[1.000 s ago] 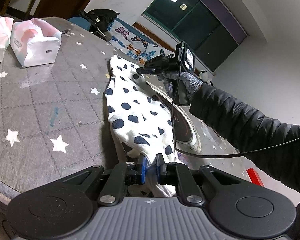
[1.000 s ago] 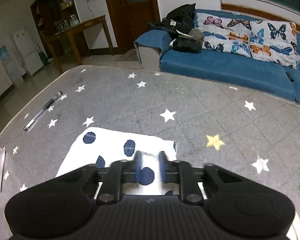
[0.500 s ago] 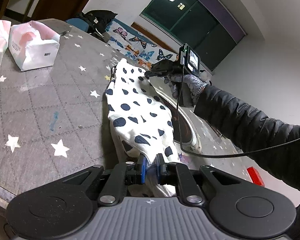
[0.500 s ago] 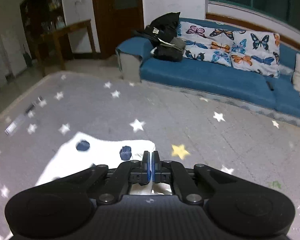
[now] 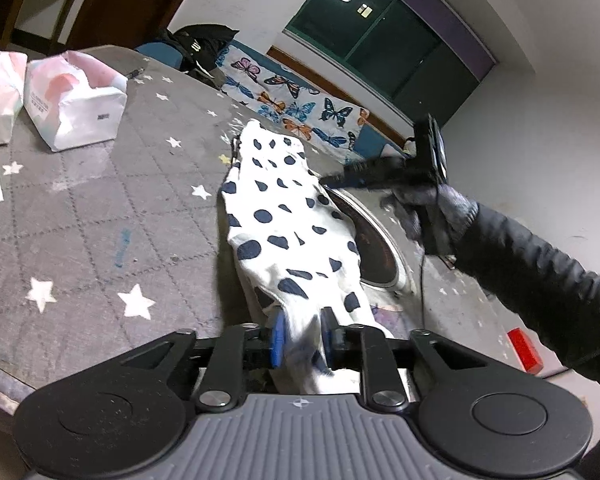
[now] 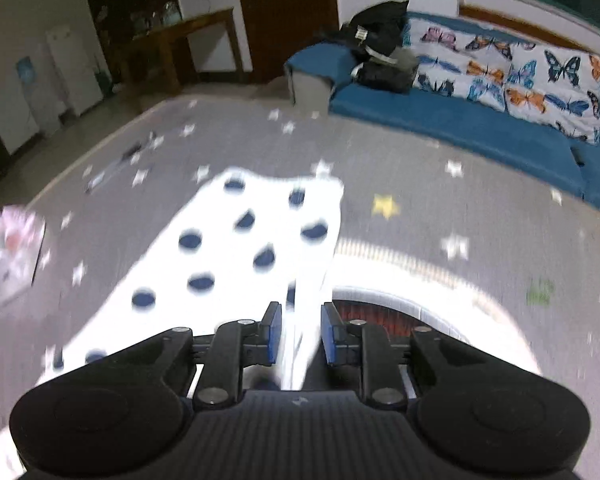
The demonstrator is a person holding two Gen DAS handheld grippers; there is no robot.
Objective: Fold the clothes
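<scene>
Cloth sits between the pads of the left gripper (image 5: 300, 336), whose jaws stand parted around the near end of the spotted garment (image 5: 280, 216) rather than pinching it. That is a change: half a second ago those pads were clamped tight on the fabric. From there the garment runs away as one long, narrow band across the star-patterned table (image 5: 100, 208), just beside the round inset plate (image 5: 380, 252). Judging by that strip shape, a lengthwise fold lies in place, while the short folds look still to be made. Farther along the garment, the right gripper (image 6: 298, 336) is also released, jaws apart with a fold of cloth running loosely between them; it too was shut a moment back, and it has drawn off the far corner toward the middle. Beyond the garment's far end, tissue packs (image 5: 74, 100) sit well apart on the table.
</scene>
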